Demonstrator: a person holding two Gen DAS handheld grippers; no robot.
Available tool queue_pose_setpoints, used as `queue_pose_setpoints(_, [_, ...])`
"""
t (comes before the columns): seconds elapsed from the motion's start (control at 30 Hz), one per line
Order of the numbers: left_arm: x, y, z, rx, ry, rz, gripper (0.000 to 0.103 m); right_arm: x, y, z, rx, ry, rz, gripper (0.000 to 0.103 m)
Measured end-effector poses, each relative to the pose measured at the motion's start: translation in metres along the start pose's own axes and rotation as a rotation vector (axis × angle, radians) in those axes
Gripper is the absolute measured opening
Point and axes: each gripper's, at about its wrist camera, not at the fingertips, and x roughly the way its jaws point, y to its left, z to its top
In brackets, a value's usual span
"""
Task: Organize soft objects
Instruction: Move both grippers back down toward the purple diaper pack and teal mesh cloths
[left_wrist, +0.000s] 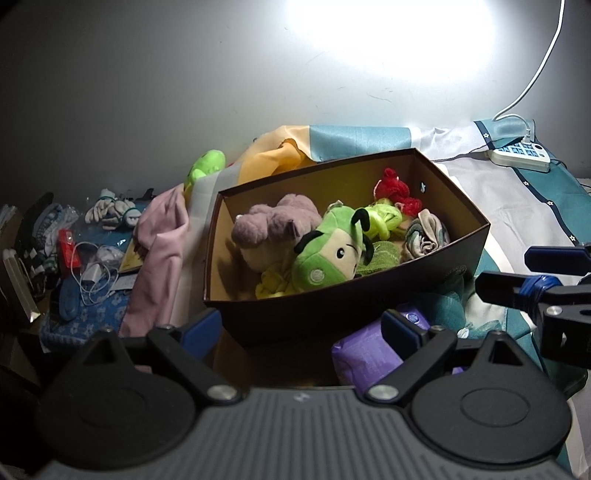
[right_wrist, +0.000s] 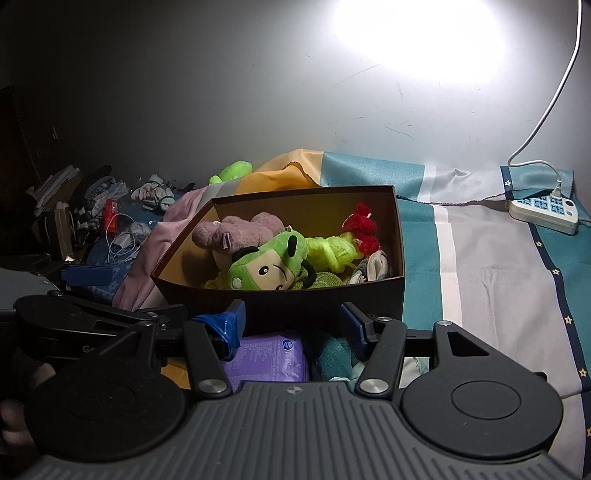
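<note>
You held both hand-held grippers, left (left_wrist: 301, 326) and right (right_wrist: 291, 319), spread and empty before the box (right_wrist: 400, 240); purple pack (right_wrist: 271, 356) print unreadable.

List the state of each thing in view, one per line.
Brown box: open, no lid, filled with soft toys.
Green plush: lying in the box, face up.
Purple pack: outside the box, at its near wall.
Teal cloth: crumpled beside the purple pack.
Power strip: one white cable plugged in.
Left gripper: open, empty.
Right gripper: open, empty.
</note>
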Motion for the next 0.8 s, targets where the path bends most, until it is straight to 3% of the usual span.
queue_pose_setpoints(0.8, [0.024,-0.008,-0.016,-0.018,0.08,-0.062,0.094,0.009,-0.015,-0.028,0.13,0.087,-0.024,0.041])
